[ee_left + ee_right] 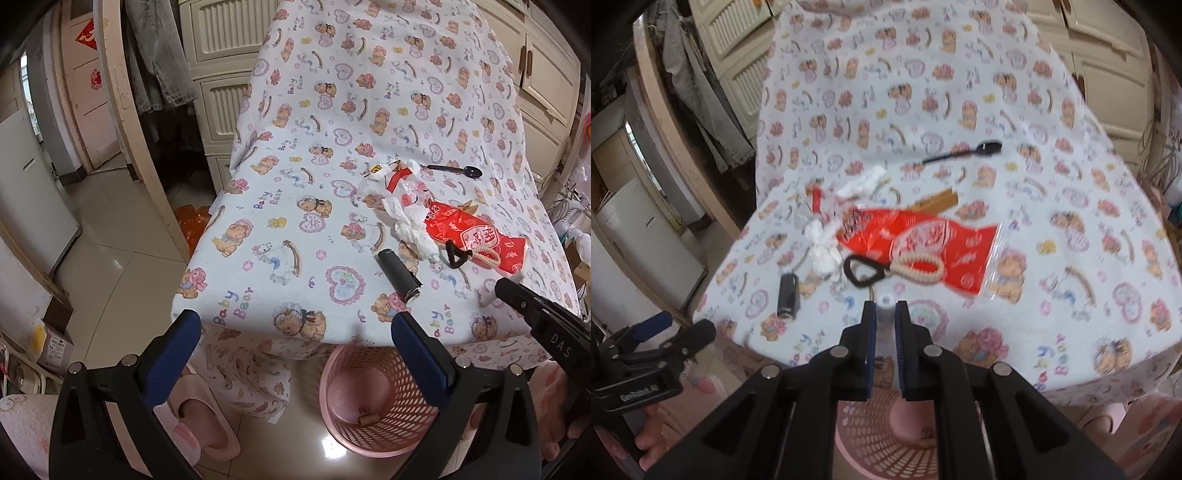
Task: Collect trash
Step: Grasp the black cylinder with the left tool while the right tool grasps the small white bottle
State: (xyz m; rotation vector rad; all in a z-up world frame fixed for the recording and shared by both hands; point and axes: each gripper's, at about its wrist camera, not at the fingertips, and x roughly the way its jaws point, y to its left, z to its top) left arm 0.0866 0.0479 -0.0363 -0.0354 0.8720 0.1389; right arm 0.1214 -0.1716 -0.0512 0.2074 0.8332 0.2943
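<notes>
Trash lies on the bear-print cloth: a red wrapper (476, 236) (923, 240), crumpled white tissue (410, 229) (823, 251), a clear printed bag (399, 184) and a black cylinder (399, 275) (788, 295). My right gripper (885, 308) (498, 286) is at the table's near edge, shut on a small white piece (885, 300) (487, 293). Below it stands the pink mesh basket (871, 443) (343, 413). My left gripper (293, 325) (677, 328) hovers open at the front edge, holding nothing.
A black spoon (458, 170) (964, 151) lies farther back, and a black opener on a beige cord loop (469, 256) (897, 267) rests on the wrapper. A brown stick (938, 201) lies behind it. Slippers (199, 417) and cream cabinets (221, 55) surround the table.
</notes>
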